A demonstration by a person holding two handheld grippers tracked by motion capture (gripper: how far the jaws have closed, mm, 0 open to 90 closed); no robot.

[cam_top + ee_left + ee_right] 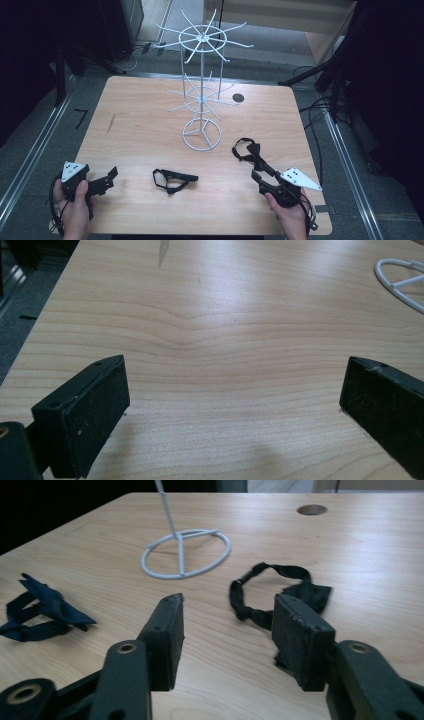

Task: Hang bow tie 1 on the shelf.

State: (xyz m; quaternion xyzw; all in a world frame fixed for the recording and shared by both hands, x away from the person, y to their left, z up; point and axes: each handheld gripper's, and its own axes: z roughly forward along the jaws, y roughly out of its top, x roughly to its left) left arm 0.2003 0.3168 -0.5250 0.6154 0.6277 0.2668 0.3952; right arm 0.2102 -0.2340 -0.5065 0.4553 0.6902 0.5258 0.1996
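Two black bow ties with straps lie on the wooden table [135, 125]. One bow tie [172, 179] [42, 610] rests near the front middle. The other bow tie [249, 151] [280, 592] lies to the right of the rack's base, and its near end reaches the right jaw of my right gripper [261, 174] [230, 610]. That gripper is open and clamps nothing. At the front left corner my left gripper [109, 179] [235, 380] stands wide open over bare wood, pointing toward the middle bow tie.
A white wire display rack [201, 95] with two tiers of radial hooks stands mid-table on a ring base [201, 134] [185, 552] [400, 282]. A round cable hole [238, 98] [311, 510] is behind it. Cables lie on the floor to the right.
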